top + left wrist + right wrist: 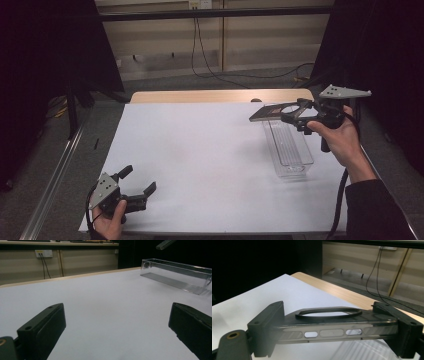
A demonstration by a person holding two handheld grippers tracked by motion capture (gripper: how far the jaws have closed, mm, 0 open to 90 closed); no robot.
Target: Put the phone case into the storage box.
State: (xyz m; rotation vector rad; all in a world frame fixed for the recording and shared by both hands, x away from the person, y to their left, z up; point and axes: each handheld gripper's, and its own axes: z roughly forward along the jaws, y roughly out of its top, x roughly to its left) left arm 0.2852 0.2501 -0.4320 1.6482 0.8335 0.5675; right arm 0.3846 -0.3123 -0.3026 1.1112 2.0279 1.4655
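The right gripper (295, 116) is up in the air at the far right of the table (200, 165), clamped on a dark phone case (274, 112) by its long edges. The case lies almost flat between the jaws, a ring (329, 312) on its upper face and slots cut along the near side. Just below it, on the white sheet, lies a clear plastic tray (289, 150), long and narrow. The left gripper (137, 184) rests low at the near left corner, well apart from the tray, its jaws spread wide with nothing between them.
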